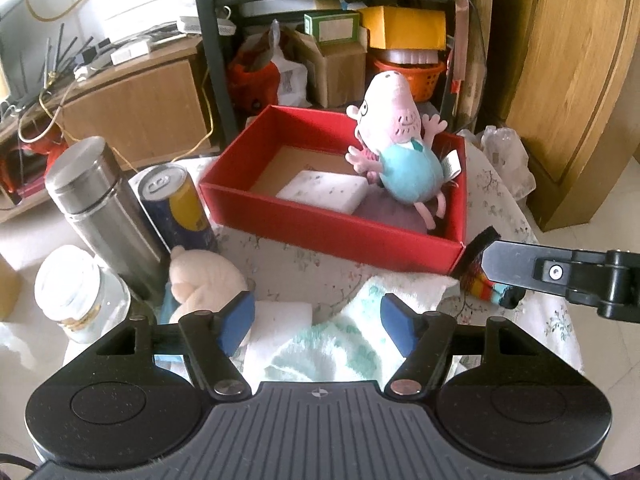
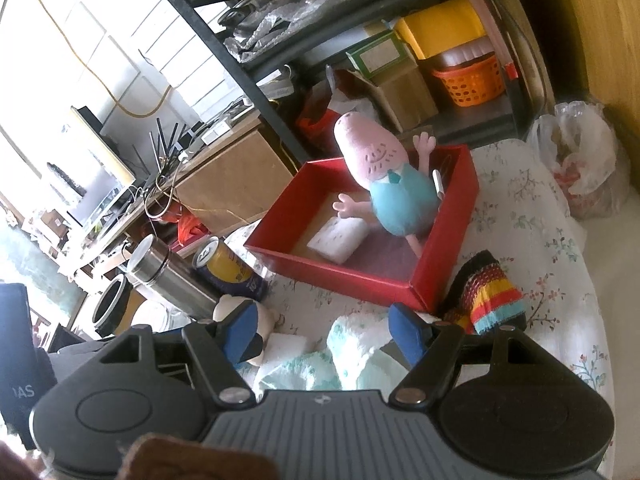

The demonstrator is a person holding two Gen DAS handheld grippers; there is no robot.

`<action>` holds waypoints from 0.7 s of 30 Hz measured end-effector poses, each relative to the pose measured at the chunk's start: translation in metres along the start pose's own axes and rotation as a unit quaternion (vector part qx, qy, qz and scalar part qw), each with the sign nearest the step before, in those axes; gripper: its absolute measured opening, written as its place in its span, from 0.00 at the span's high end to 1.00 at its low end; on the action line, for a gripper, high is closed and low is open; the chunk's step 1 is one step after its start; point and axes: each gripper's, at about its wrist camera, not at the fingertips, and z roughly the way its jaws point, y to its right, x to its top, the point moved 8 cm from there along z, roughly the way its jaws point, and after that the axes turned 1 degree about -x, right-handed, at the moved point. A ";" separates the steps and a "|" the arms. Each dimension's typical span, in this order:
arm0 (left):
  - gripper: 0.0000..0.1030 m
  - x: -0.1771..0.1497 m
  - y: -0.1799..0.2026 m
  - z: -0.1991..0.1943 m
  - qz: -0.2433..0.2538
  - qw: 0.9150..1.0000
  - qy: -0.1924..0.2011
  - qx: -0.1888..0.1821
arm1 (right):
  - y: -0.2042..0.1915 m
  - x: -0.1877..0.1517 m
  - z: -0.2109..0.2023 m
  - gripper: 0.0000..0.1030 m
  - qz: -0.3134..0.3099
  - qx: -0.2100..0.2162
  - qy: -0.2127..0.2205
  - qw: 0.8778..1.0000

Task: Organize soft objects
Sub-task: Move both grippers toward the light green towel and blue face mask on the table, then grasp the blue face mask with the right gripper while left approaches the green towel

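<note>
A red box point(image 1: 340, 236) point(image 2: 340, 268) stands on the flowered table. In it a pig plush point(image 1: 404, 152) point(image 2: 392, 184) in a blue shirt leans against the right wall, beside a white sponge point(image 1: 324, 191) point(image 2: 340, 240) and a purple cloth point(image 1: 392, 212). My left gripper point(image 1: 318, 320) is open above a white-and-mint towel point(image 1: 344, 344) point(image 2: 356, 356). My right gripper point(image 2: 324, 330) is open over the same towel and shows in the left wrist view point(image 1: 560, 276). A cream plush point(image 1: 204, 280) point(image 2: 240, 312), a white sponge point(image 1: 280, 316) point(image 2: 286, 346) and a striped knit piece point(image 2: 486, 296) point(image 1: 480, 280) lie on the table.
A steel flask point(image 1: 96, 204) point(image 2: 168, 276), a blue-yellow can point(image 1: 180, 208) point(image 2: 232, 268) and a glass jar point(image 1: 80, 296) stand at the left. A cluttered shelf point(image 1: 340, 40) is behind the box. A plastic bag point(image 2: 580, 160) sits at the right by a wooden cabinet point(image 1: 580, 80).
</note>
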 end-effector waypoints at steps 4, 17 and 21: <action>0.32 -0.007 0.000 -0.001 0.006 1.000 -0.005 0.004 | 0.001 -0.008 0.000 0.57 -0.005 -0.001 -0.009 1.000; 0.29 -0.041 0.003 0.005 0.049 0.998 -0.038 0.022 | 0.005 -0.043 0.003 0.56 -0.049 -0.033 -0.068 0.996; 0.29 -0.048 -0.001 0.007 0.052 0.997 -0.048 0.025 | 0.006 -0.053 0.009 0.56 -0.077 -0.045 -0.098 0.991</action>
